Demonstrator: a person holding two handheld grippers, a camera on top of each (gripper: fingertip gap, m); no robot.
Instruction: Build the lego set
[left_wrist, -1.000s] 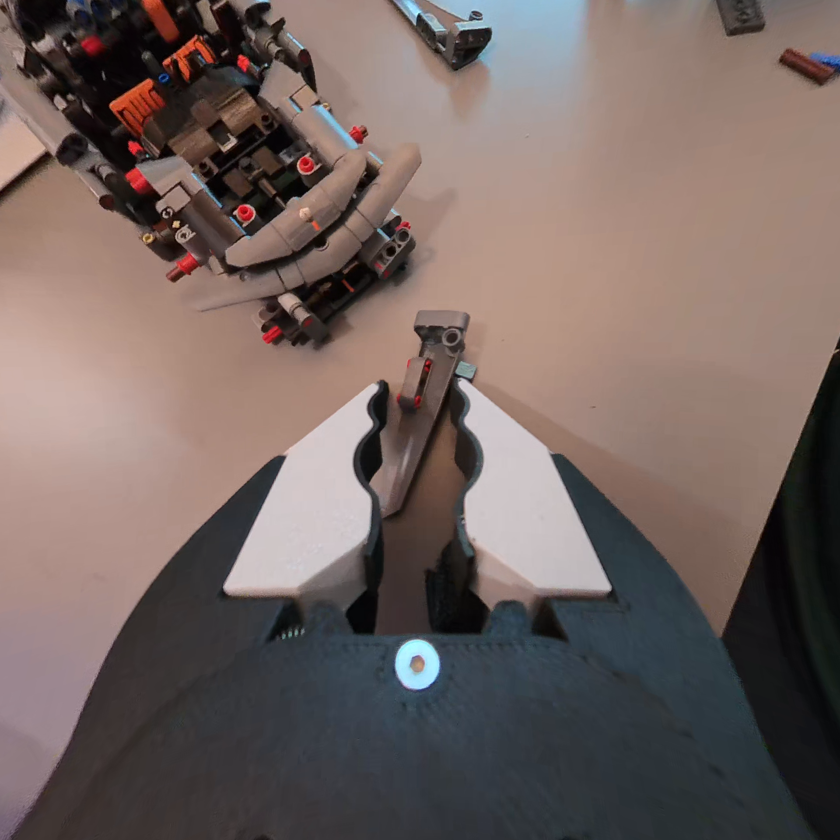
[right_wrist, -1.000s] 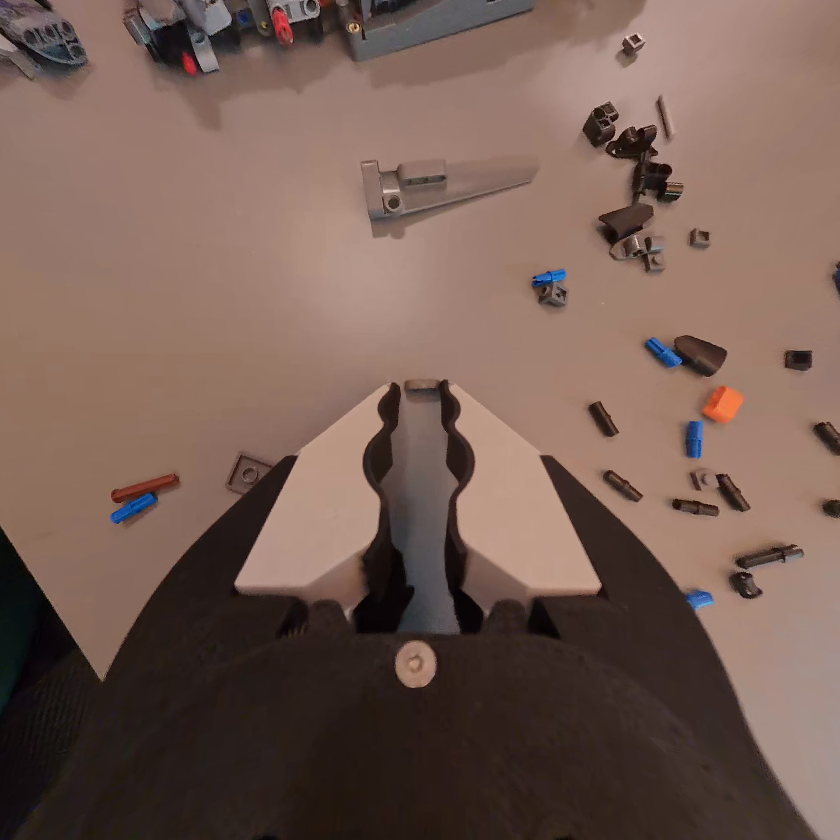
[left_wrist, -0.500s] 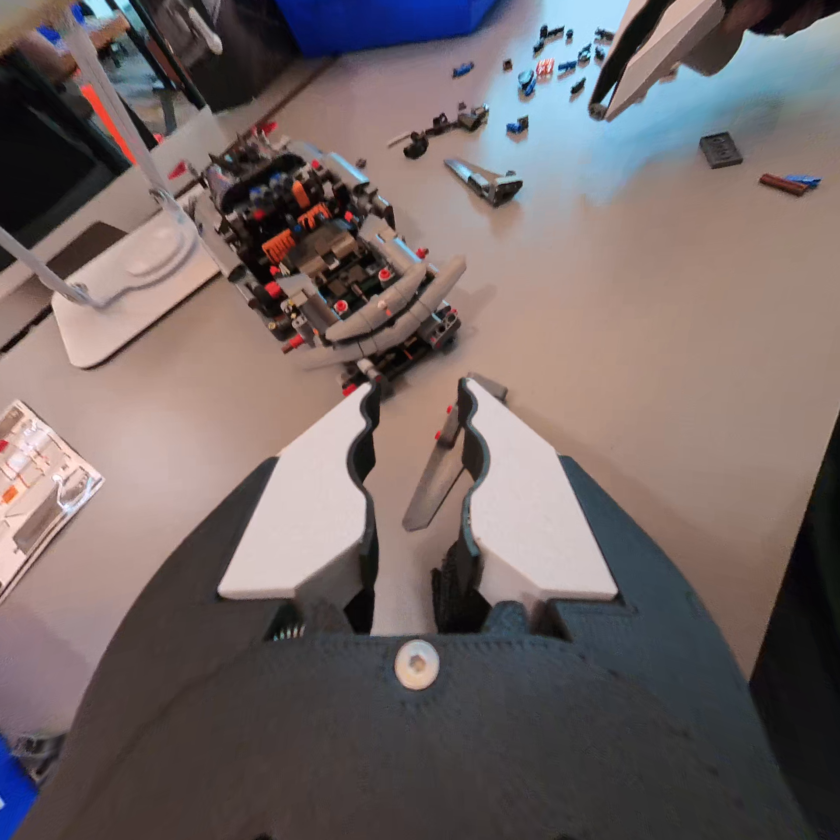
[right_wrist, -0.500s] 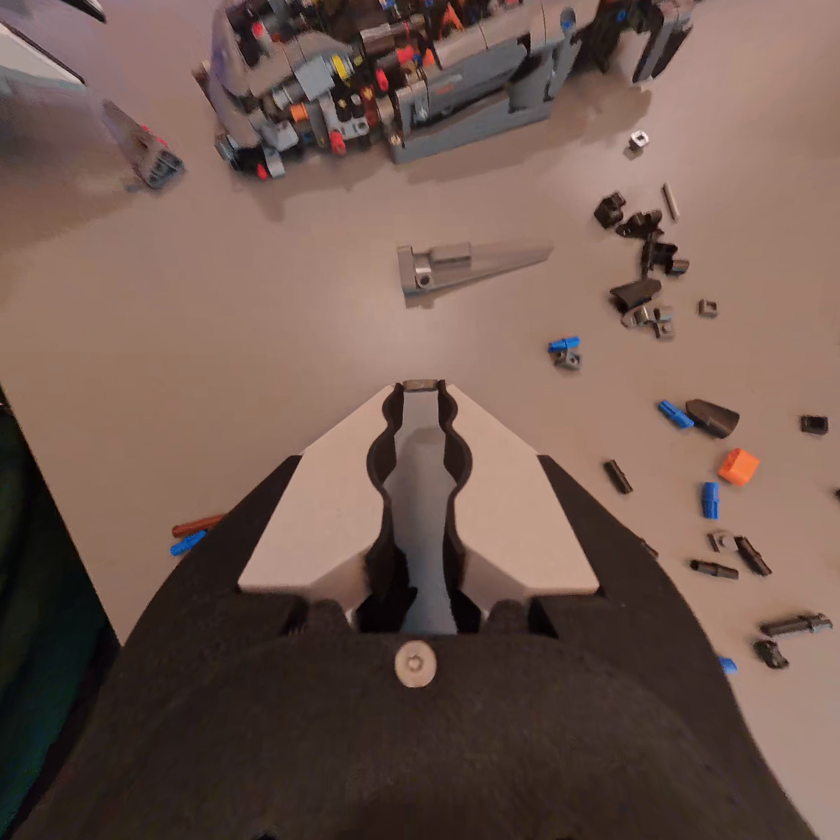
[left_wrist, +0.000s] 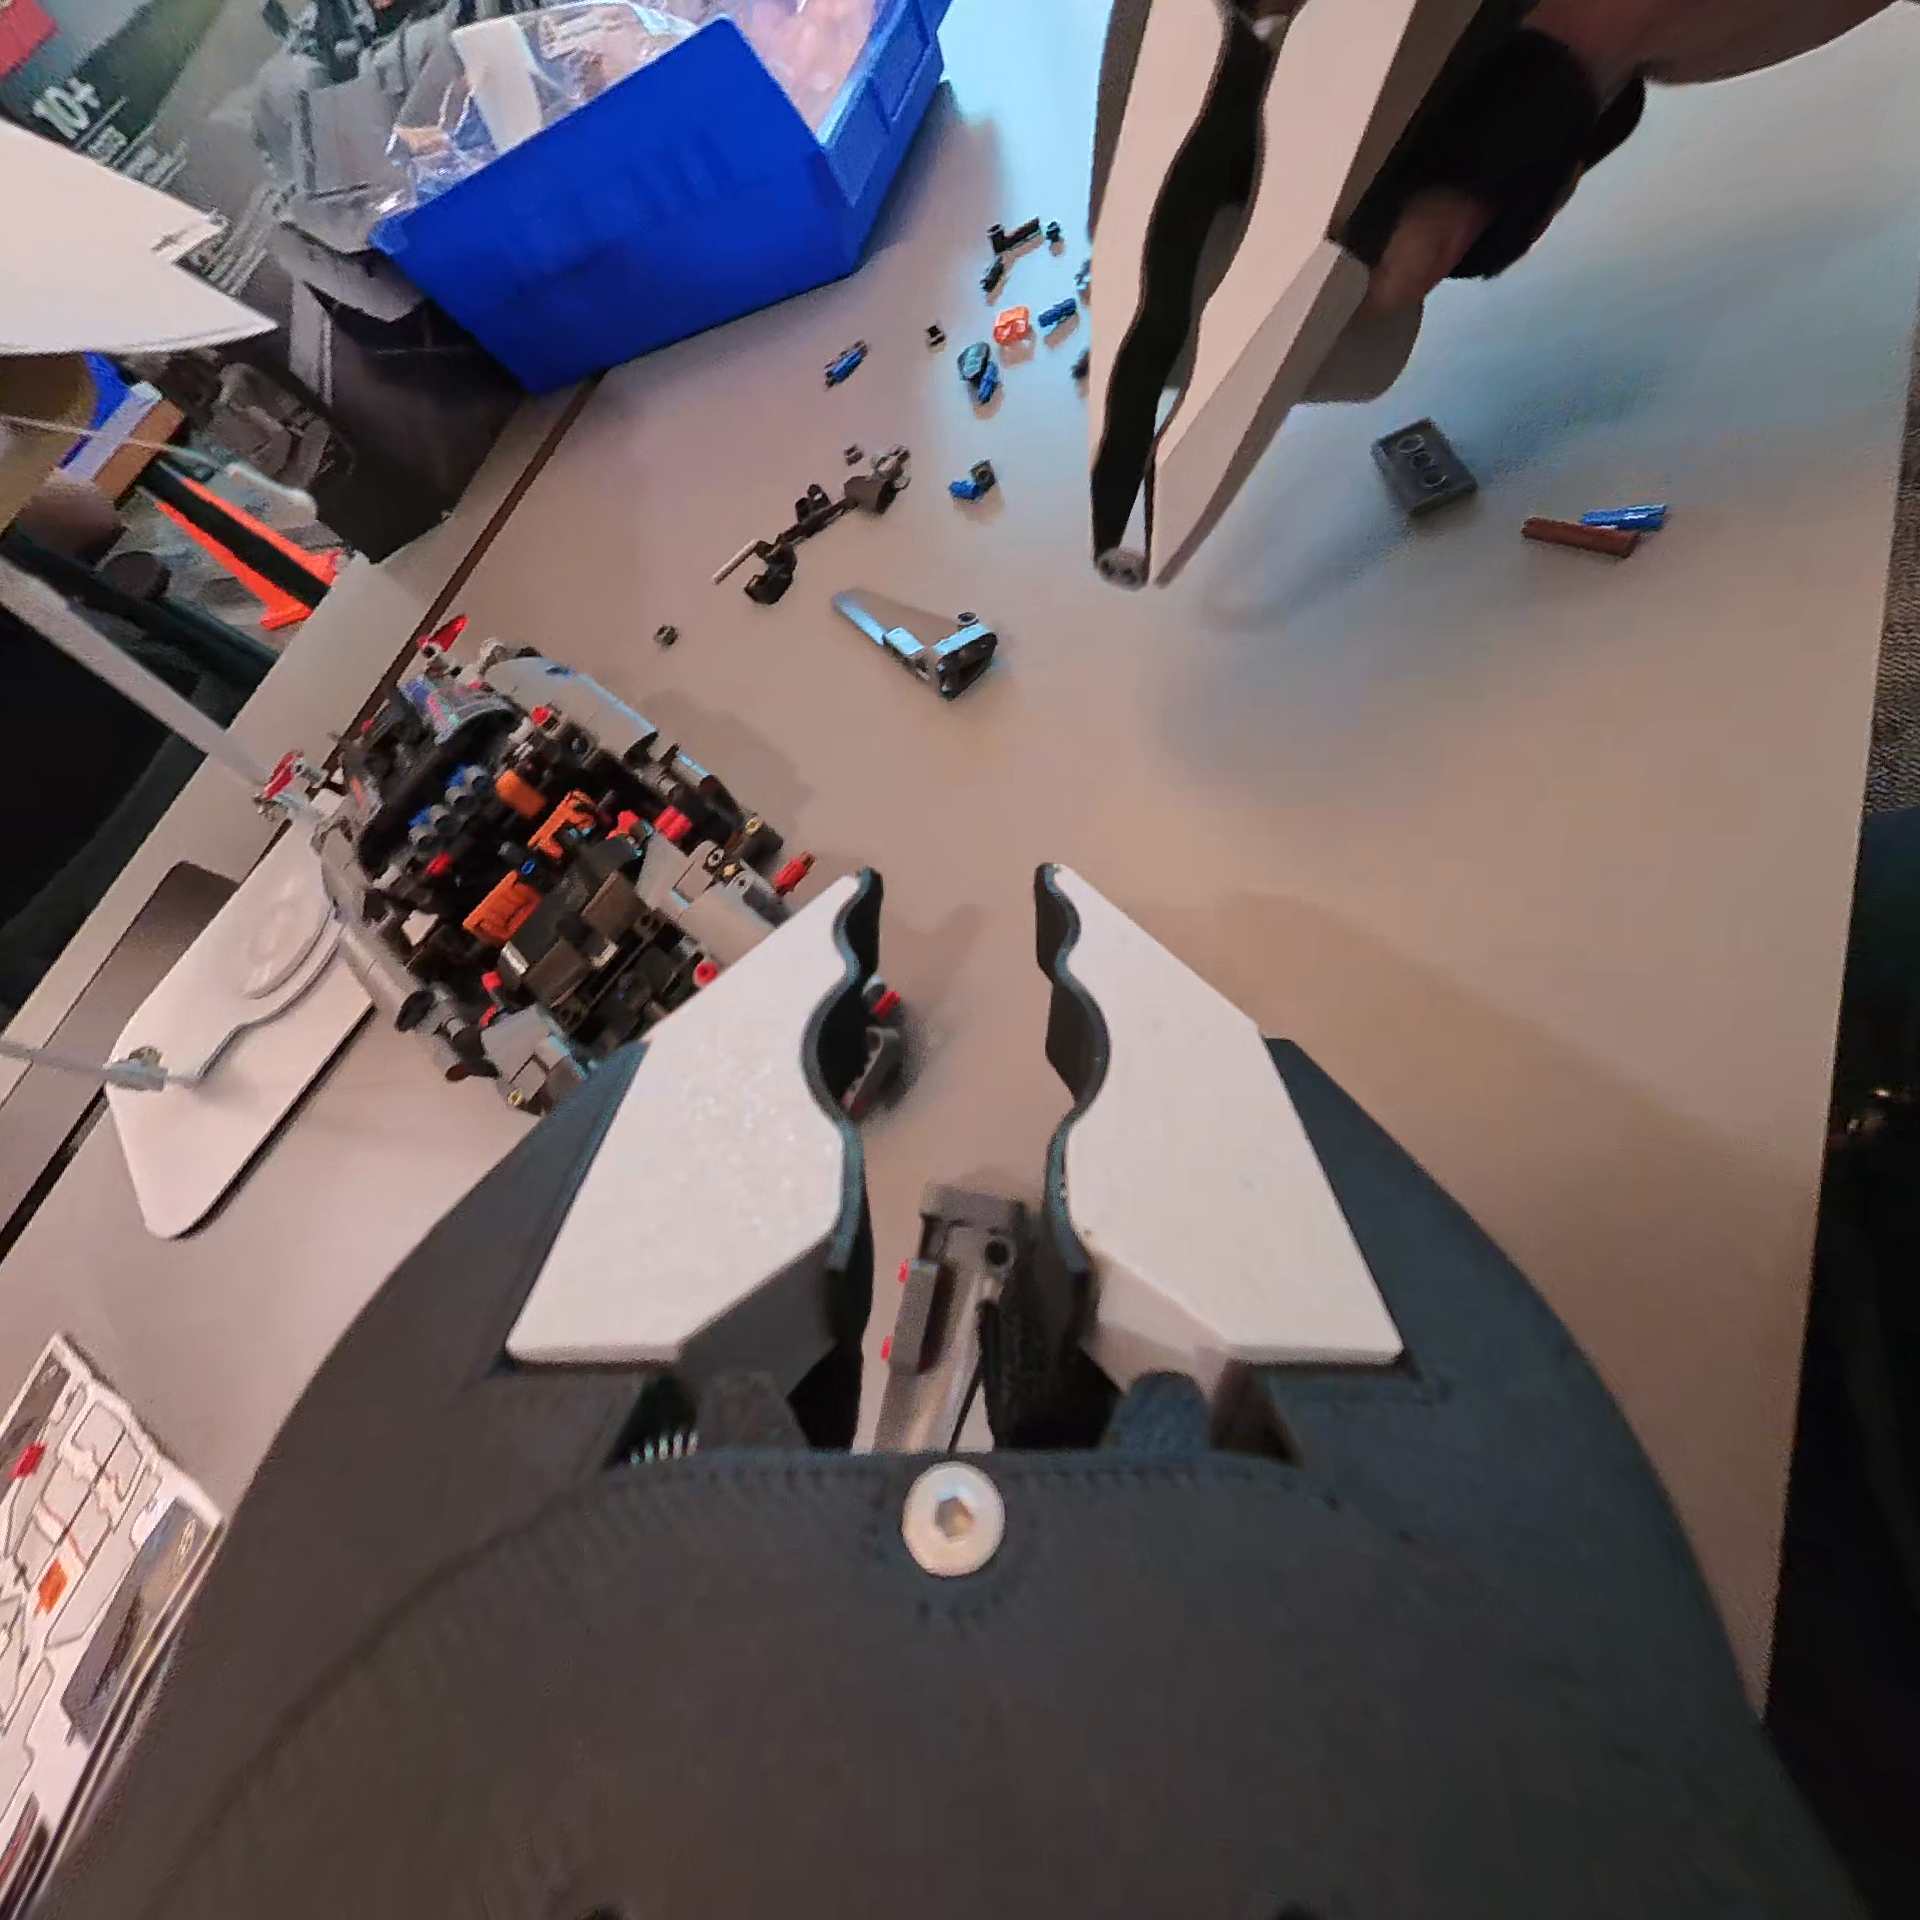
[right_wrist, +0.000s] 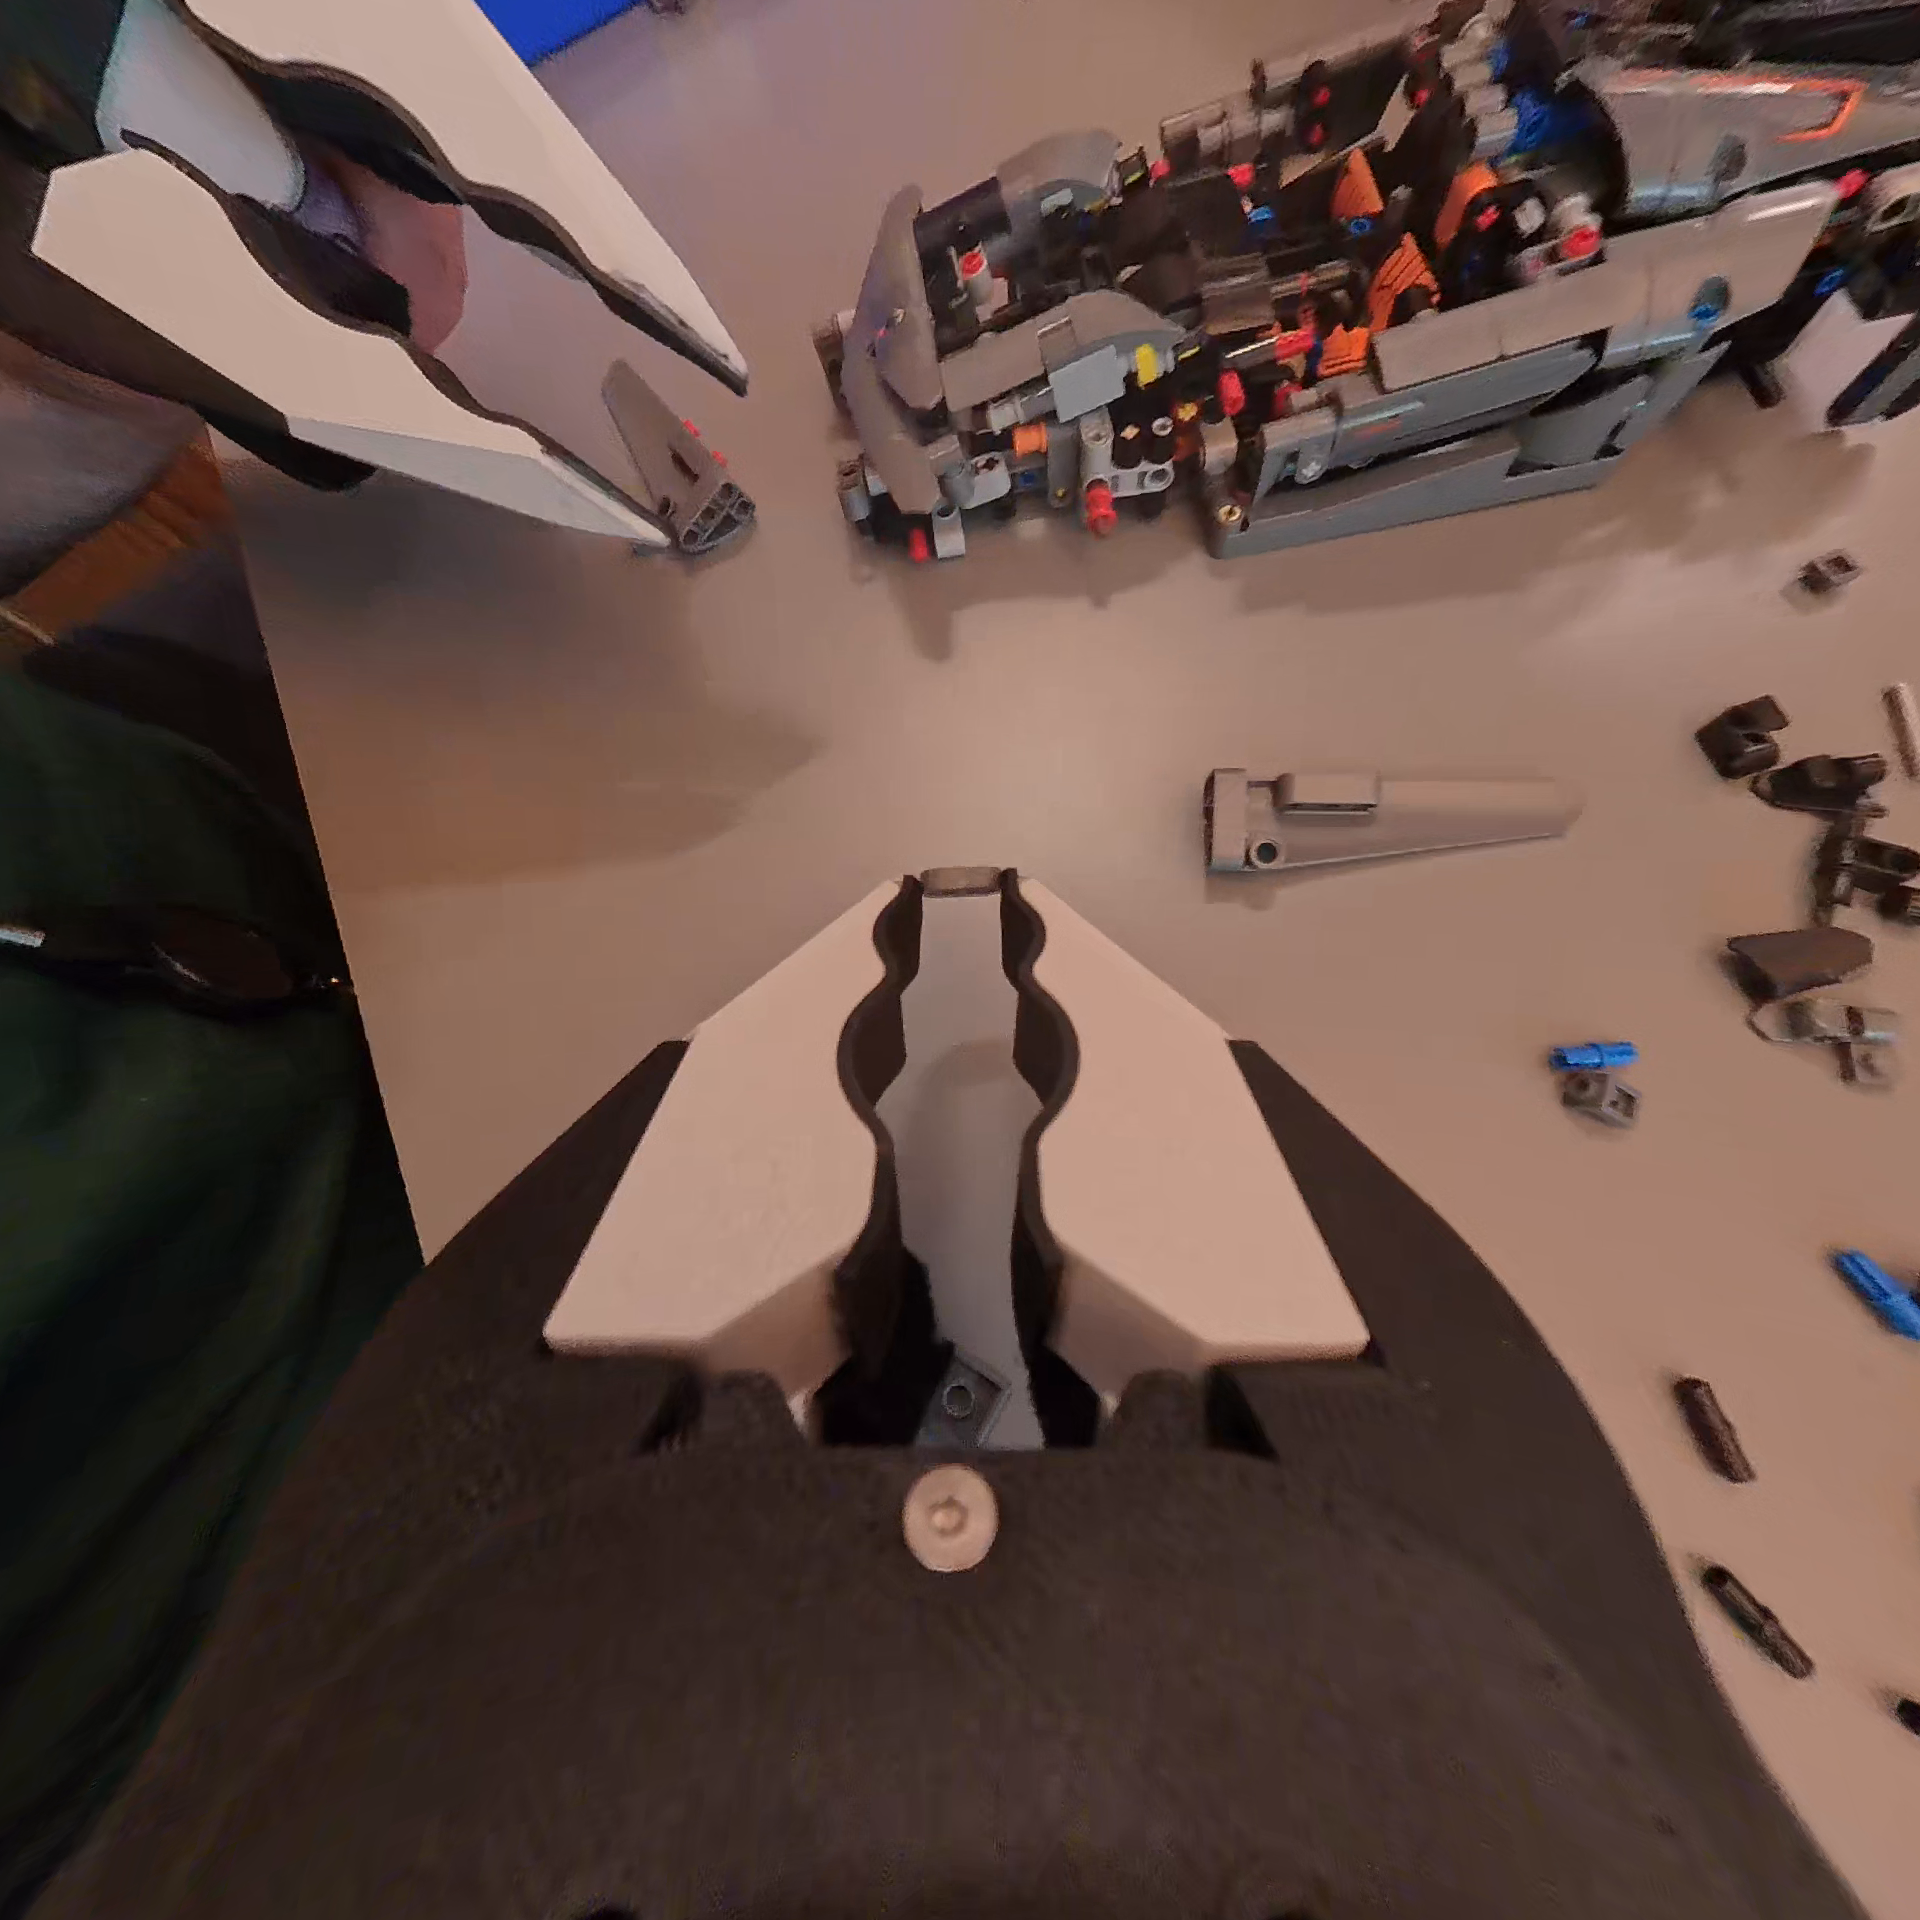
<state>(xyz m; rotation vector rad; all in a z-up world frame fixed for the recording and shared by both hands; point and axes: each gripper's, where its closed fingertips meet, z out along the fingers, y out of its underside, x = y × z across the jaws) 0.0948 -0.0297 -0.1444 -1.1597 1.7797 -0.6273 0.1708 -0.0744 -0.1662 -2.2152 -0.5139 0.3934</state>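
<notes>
Lying on the tabletop (left_wrist: 1351, 852) beneath the spread-apart left claw (left_wrist: 956, 883), the grey wing piece (left_wrist: 935, 1309) sits at 6 o'clock from the fingertips, while the right claw (right_wrist: 961, 881) clamps a small grey part (right_wrist: 961, 881), model (right_wrist: 1299, 322) at 1 o'clock.

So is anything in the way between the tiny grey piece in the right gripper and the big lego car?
Nothing visible. Only bare table lies between the tiny grey piece and the lego car; the loose grey panel sits off to one side.
</notes>
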